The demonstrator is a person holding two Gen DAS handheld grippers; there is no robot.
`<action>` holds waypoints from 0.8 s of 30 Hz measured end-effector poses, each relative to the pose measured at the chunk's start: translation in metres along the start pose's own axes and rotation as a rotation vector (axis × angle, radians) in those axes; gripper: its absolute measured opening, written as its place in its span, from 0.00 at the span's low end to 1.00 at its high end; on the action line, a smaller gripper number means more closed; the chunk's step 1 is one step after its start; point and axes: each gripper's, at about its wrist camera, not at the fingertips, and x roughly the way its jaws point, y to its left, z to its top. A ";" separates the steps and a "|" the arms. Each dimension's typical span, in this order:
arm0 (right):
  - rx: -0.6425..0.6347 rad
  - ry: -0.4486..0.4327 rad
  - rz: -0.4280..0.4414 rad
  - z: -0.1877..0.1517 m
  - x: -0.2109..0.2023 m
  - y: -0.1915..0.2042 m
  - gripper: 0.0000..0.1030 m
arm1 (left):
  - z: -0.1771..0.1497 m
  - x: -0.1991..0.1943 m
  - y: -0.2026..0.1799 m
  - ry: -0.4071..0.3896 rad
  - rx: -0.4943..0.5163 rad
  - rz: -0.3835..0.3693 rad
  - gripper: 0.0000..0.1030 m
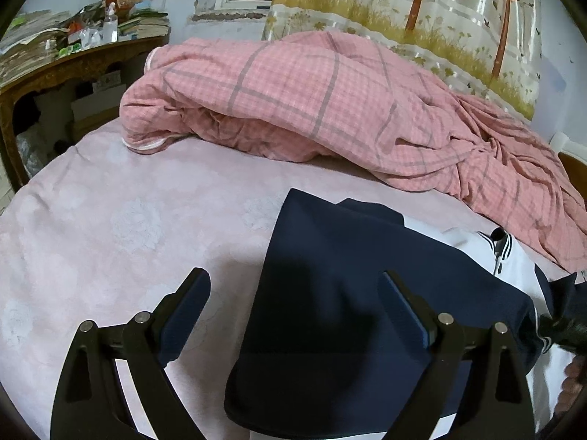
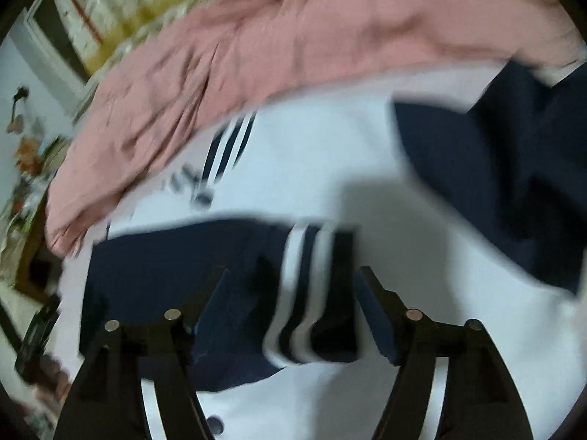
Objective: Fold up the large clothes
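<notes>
A white jacket [image 2: 312, 154] with navy sleeves lies spread on the bed. In the left wrist view one navy sleeve [image 1: 330, 275] is folded in over it. My left gripper [image 1: 293, 282] hovers open above the sleeve's edge, one finger over the navy cloth and the other over the sheet. The right wrist view is blurred. There my right gripper [image 2: 293, 271] is open, with a striped sleeve cuff [image 2: 304, 293] lying between its fingers; the pads do not press on it. The other navy sleeve [image 2: 495, 183] lies at the right.
A crumpled pink checked quilt [image 1: 293, 99] is heaped along the far side of the bed, close behind the jacket. The pale pink bedsheet [image 1: 110, 227] stretches bare to the left. A cluttered wooden desk [image 1: 55, 69] stands past the bed's left corner.
</notes>
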 end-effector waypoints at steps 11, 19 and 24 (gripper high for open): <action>-0.078 -0.351 -0.358 -0.001 -0.041 0.006 0.07 | 0.002 -0.009 0.000 -0.051 0.056 0.000 0.89; -0.038 -0.287 -0.403 0.005 -0.024 -0.019 0.08 | -0.015 0.027 -0.018 0.078 0.145 0.052 0.88; -0.029 -0.329 -0.454 0.004 -0.037 -0.022 0.54 | -0.034 0.069 -0.019 0.213 0.181 0.149 0.84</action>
